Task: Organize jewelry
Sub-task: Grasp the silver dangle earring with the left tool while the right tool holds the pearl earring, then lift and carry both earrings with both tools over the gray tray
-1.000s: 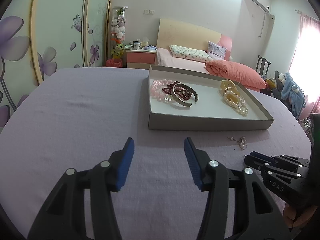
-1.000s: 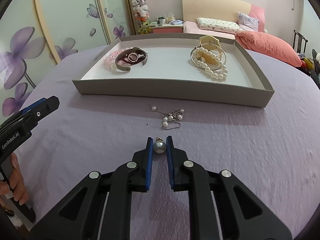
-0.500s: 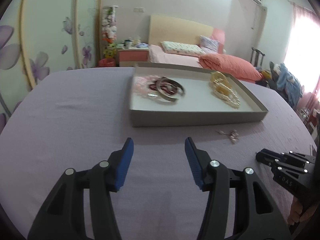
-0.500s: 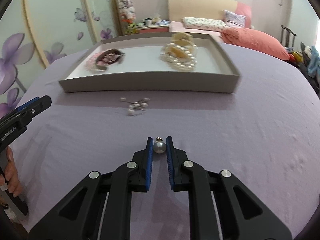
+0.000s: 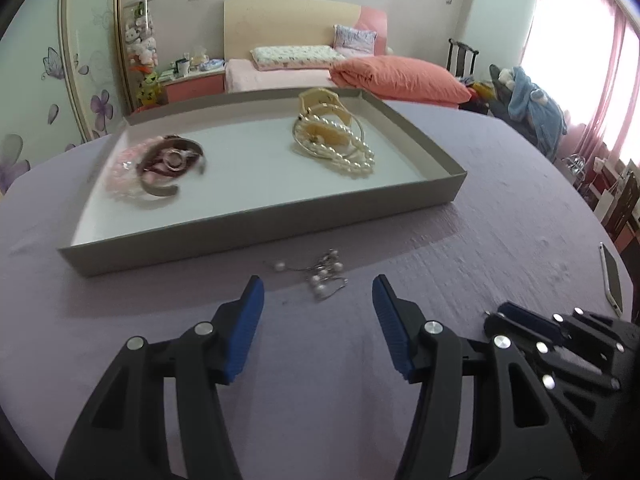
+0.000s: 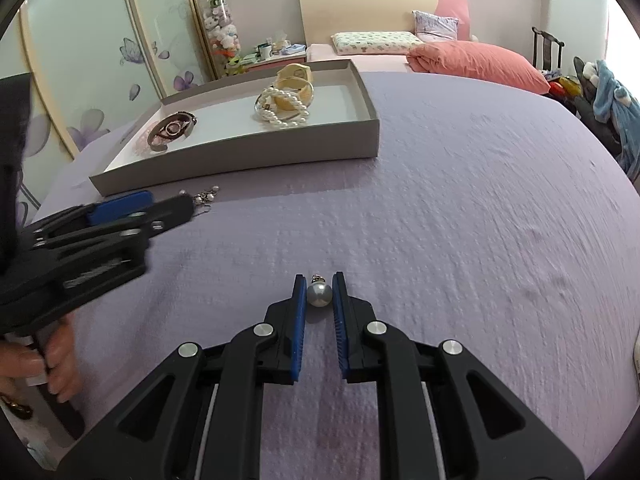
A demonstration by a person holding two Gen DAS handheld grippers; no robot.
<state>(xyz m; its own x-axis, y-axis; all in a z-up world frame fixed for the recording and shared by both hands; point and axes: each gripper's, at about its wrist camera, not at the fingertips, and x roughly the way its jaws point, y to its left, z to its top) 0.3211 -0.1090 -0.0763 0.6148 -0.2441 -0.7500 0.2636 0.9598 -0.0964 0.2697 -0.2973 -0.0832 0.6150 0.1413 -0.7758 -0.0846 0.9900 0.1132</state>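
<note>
Inside the grey tray (image 5: 256,236) lie a pearl necklace (image 5: 352,152) and bracelets (image 5: 160,164).

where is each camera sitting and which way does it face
Left wrist: sits on the left gripper, looks along its open fingers at loose pearl earrings before the tray; right gripper at right.
Right wrist: sits on the right gripper, looks across the purple cloth at the single pearl it grips; left gripper and hand at left.
Shared: tray, earrings, bed.
</note>
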